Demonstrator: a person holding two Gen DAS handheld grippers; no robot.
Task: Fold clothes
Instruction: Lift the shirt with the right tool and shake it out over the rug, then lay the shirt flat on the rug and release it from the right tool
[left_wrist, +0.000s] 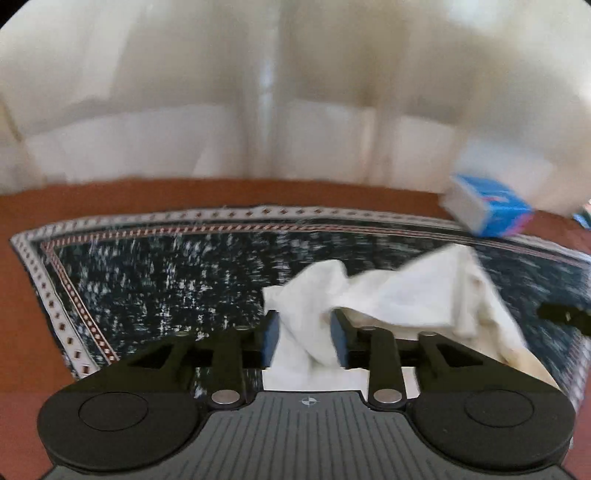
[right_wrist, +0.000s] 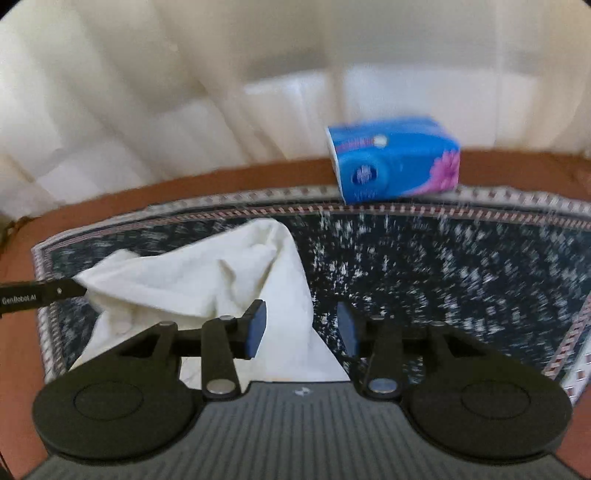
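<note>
A crumpled white garment (left_wrist: 388, 291) lies on a dark patterned cloth (left_wrist: 155, 280) over a brown table. My left gripper (left_wrist: 304, 341) has its blue-padded jaws around a bunched fold of the garment, which fills the gap between them. In the right wrist view the white garment (right_wrist: 207, 280) is lifted at its left end by the left gripper's finger (right_wrist: 40, 291). My right gripper (right_wrist: 301, 328) is open, its jaws wide apart above the garment's right edge and the patterned cloth (right_wrist: 461, 266), holding nothing.
A blue tissue pack (right_wrist: 395, 158) stands at the cloth's far edge; it also shows in the left wrist view (left_wrist: 487, 205). Cream curtains (right_wrist: 184, 92) hang behind the brown table (left_wrist: 22, 295). The right gripper's tip (left_wrist: 565, 314) enters at the right.
</note>
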